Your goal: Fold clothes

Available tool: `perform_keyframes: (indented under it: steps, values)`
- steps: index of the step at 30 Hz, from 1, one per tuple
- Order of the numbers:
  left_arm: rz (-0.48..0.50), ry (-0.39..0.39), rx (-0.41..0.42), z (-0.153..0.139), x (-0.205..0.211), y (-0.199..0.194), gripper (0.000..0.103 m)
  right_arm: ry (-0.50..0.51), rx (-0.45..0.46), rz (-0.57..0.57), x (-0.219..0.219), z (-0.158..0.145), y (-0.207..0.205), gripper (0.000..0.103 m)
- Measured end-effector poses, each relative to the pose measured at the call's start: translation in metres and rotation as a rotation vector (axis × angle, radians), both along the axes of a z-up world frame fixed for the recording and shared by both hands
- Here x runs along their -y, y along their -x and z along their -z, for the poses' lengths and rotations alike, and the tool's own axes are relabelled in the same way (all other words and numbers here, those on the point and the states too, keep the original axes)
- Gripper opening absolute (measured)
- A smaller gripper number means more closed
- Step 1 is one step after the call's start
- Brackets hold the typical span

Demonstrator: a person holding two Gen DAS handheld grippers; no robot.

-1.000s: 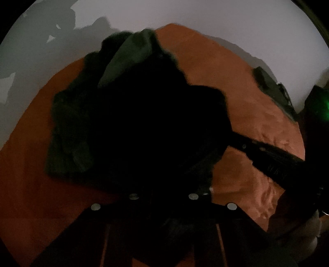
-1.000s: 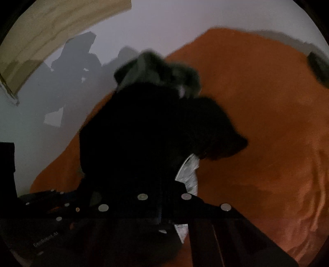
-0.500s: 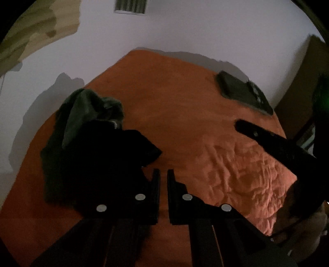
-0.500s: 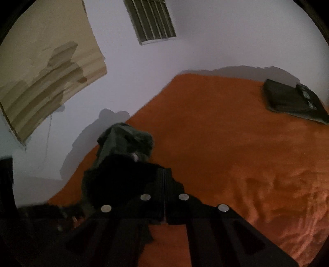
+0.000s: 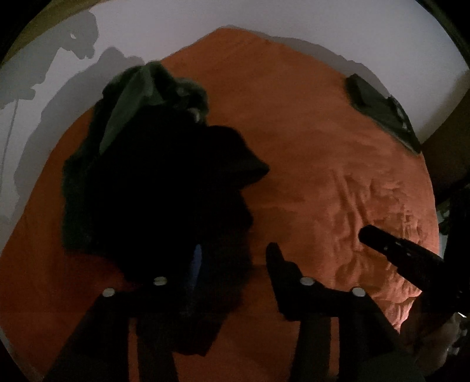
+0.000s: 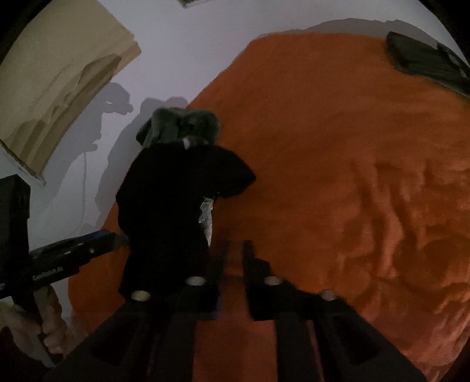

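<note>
A heap of clothes lies at the left of an orange bed cover [image 5: 308,132]. A black garment [image 5: 164,188] lies on top of a grey-green one [image 5: 132,97]. My left gripper [image 5: 235,261] hovers at the heap's near edge with its jaws opening. The black cloth lies under its left finger and reaches into the gap, and the pads do not press on it. My right gripper [image 6: 236,252] is just right of the black garment [image 6: 170,199], jaws opening, with only orange cover between them. The grey-green garment [image 6: 182,126] lies behind.
A folded dark garment [image 5: 379,108] lies at the far right corner of the bed, also in the right wrist view [image 6: 426,64]. A white wall [image 5: 323,23] bounds the bed at the back and left. A beige panel [image 6: 58,73] leans there. The cover is rumpled at right.
A second ago the black garment filled both views. Half a second ago both grippers were drawn back and shut. Now both stand with jaws apart, nearer the heap.
</note>
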State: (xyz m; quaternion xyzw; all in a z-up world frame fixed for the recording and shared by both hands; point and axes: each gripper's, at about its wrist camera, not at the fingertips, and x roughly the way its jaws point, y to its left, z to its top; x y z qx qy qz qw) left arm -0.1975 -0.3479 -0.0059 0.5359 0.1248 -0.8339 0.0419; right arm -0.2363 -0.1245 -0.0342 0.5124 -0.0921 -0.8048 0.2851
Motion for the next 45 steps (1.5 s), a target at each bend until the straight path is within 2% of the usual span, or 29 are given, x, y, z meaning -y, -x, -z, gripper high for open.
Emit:
perform_keyframes:
  steps: [1,3,8,11,15,26,27,28,29,30,31,32,35,38,42,45]
  values:
    - [0.004,-0.010,0.013,0.007,0.005,0.000,0.059,0.010,0.005,-0.005,0.006,0.005,0.002,0.057]
    - [0.036,-0.060,0.036,0.021,0.014,-0.002,0.063,0.031,0.011,-0.012,0.020,0.014,0.006,0.065]
    - [0.091,-0.125,0.019,0.045,0.035,-0.015,0.068,0.059,0.089,-0.045,0.061,0.046,0.022,0.067]
    - [0.126,-0.084,-0.010,0.052,0.040,-0.021,0.069,0.069,0.116,-0.059,0.083,0.064,0.027,0.070]
    - [0.156,-0.034,-0.009,0.061,0.044,-0.022,0.071,0.082,0.122,-0.068,0.102,0.079,0.032,0.070]
    - [0.176,-0.090,-0.034,0.087,0.064,-0.023,0.071,0.116,0.089,-0.102,0.127,0.091,0.047,0.070]
    - [0.174,-0.108,-0.045,0.088,0.066,-0.023,0.071,0.114,0.078,-0.105,0.129,0.090,0.047,0.068]
    - [0.172,-0.127,-0.055,0.089,0.067,-0.024,0.071,0.112,0.066,-0.108,0.131,0.089,0.046,0.047]
    - [0.171,-0.145,-0.065,0.090,0.069,-0.025,0.061,0.100,0.036,-0.108,0.132,0.085,0.044,0.030]
    - [0.169,-0.163,-0.075,0.091,0.071,-0.026,0.048,0.084,0.001,-0.107,0.133,0.080,0.040,0.003]
    - [0.165,-0.171,-0.078,0.091,0.071,-0.026,0.025,0.059,-0.042,-0.103,0.133,0.073,0.036,0.003]
    - [0.160,-0.170,-0.072,0.090,0.071,-0.025,0.020,0.034,-0.085,-0.092,0.132,0.066,0.033,0.003]
    - [0.133,-0.195,-0.085,0.080,0.068,-0.024,0.015,0.036,-0.160,-0.052,0.119,0.039,0.027,0.002]
    - [0.128,-0.200,-0.133,0.053,0.055,-0.019,0.013,0.071,-0.200,0.007,0.100,0.005,0.027,0.002]
    - [0.193,-0.209,-0.195,0.008,0.013,-0.005,0.012,0.081,-0.294,0.073,0.073,-0.053,0.023,0.002]
    - [0.274,-0.197,-0.243,-0.037,-0.028,0.000,0.008,0.092,-0.351,0.123,0.041,-0.100,0.018,0.002]
